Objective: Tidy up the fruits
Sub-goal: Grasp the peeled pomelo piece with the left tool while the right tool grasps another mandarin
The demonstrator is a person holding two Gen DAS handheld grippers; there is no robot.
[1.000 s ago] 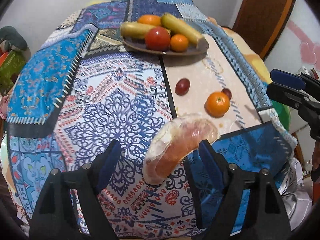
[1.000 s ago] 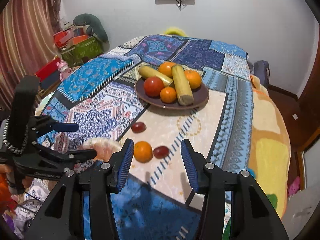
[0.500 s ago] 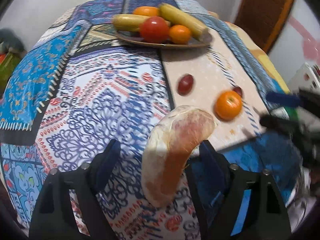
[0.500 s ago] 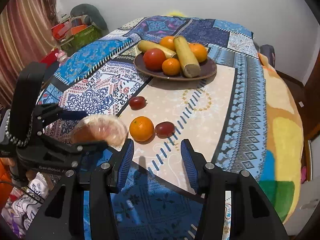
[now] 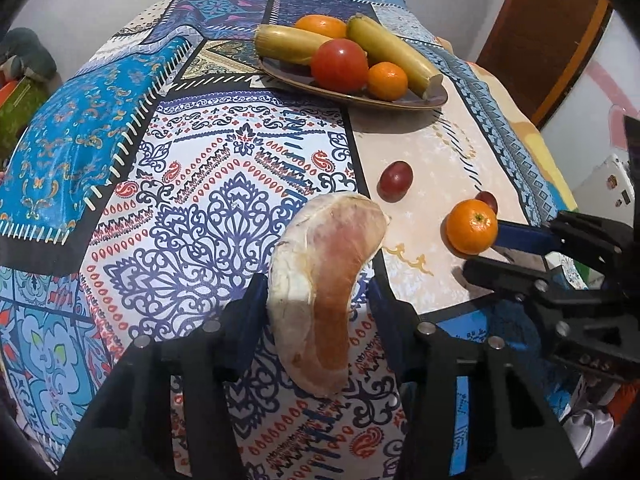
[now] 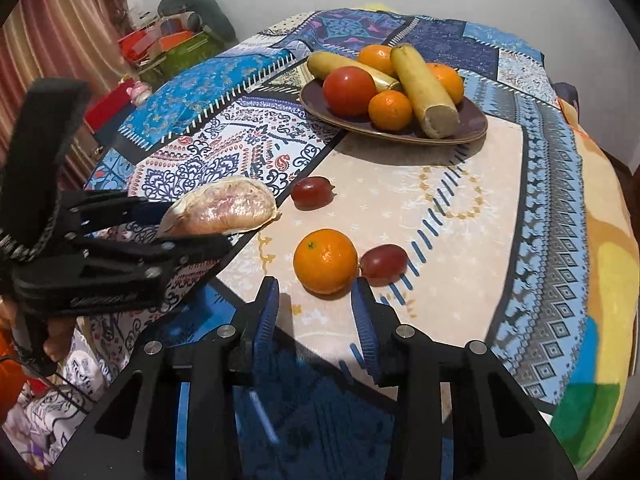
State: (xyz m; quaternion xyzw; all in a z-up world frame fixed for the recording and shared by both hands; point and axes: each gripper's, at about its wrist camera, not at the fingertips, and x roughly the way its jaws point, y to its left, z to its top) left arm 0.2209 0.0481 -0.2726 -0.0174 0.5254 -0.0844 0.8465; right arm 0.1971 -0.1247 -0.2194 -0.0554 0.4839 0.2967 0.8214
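Observation:
A peeled pink pomelo segment [image 5: 324, 280] stands on end between the fingers of my left gripper [image 5: 316, 292], whose jaws are closing and press on it, holding it off the cloth. The right wrist view shows the same segment [image 6: 228, 208] in the left gripper [image 6: 192, 226]. A loose orange [image 6: 325, 260] lies on the cloth just beyond the tips of my right gripper [image 6: 316, 300], whose jaws are closing with nothing between them. Two red grapes [image 6: 312, 192] [image 6: 384, 264] lie nearby. The brown plate [image 6: 472, 128] farther back holds a tomato [image 6: 349, 85], oranges and two long yellow fruits.
A patterned patchwork cloth [image 5: 192, 208] covers the round table. The right gripper [image 5: 492, 256] reaches in beside the loose orange [image 5: 472, 226]. Boxes and toys [image 6: 168, 48] stand beyond the table's left edge. A wooden door [image 5: 540, 32] is at the far right.
The left jaws have narrowed onto the pomelo segment, which now stands steeper between them. The right gripper has come down toward the loose orange and its jaws have narrowed.

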